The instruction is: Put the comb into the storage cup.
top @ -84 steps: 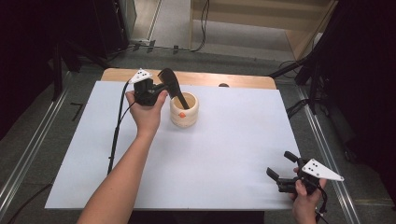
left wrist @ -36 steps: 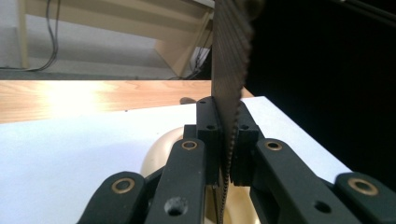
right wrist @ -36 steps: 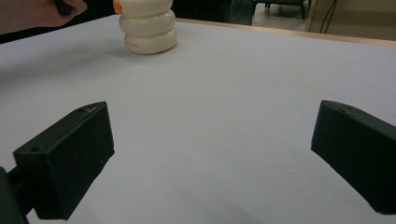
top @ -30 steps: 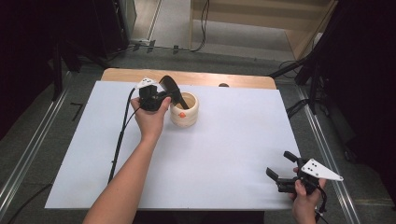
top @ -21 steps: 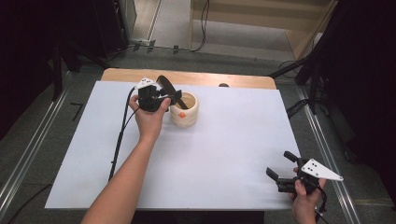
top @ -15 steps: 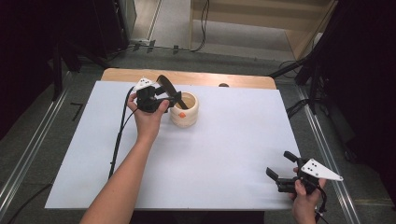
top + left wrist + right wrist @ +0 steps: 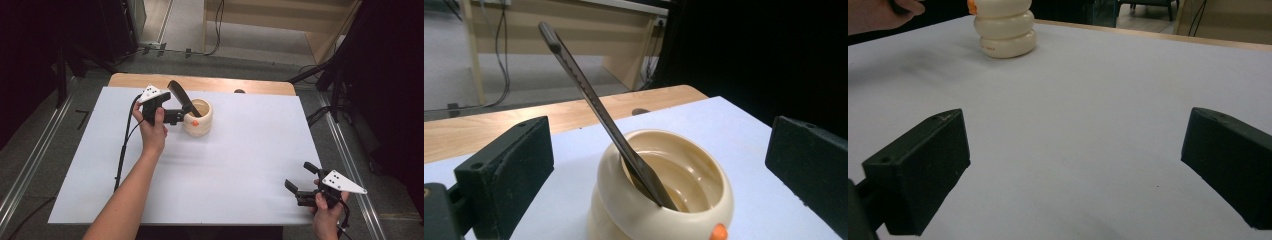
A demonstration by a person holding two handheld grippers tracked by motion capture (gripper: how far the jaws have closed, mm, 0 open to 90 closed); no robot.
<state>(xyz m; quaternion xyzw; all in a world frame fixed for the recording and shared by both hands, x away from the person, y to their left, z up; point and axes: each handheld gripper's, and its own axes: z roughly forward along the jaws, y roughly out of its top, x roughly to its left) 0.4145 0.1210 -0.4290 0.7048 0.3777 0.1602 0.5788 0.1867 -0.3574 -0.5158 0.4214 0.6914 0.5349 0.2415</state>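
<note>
- Nearest the person, at the table's front right corner, the right gripper sits in a hand low over the white sheet. Its jaws stand wide apart with nothing between them; in the right gripper view they frame bare sheet.
- The person's left forearm comes in from the bottom edge and runs up the left half of the sheet to the hand around the left gripper, with its black cable trailing down the sheet beside the arm.
- The left gripper is released — its jaws have just been opening and now stand wide. In the left gripper view they stand clear on either side of the cup and knife, pressing on neither.
- The cream cup, a ribbed pot with a small orange mark at its rim, stands upright on the far-left part of the sheet, just beside the left gripper.
- The knife stands in the cup, blade tip down inside and leaning on the near rim — its dark handle tilts up and away toward the table's far edge, free of any grip.
- Beyond the sheet, a strip of the wooden table top shows, then grey floor with cables.
</note>
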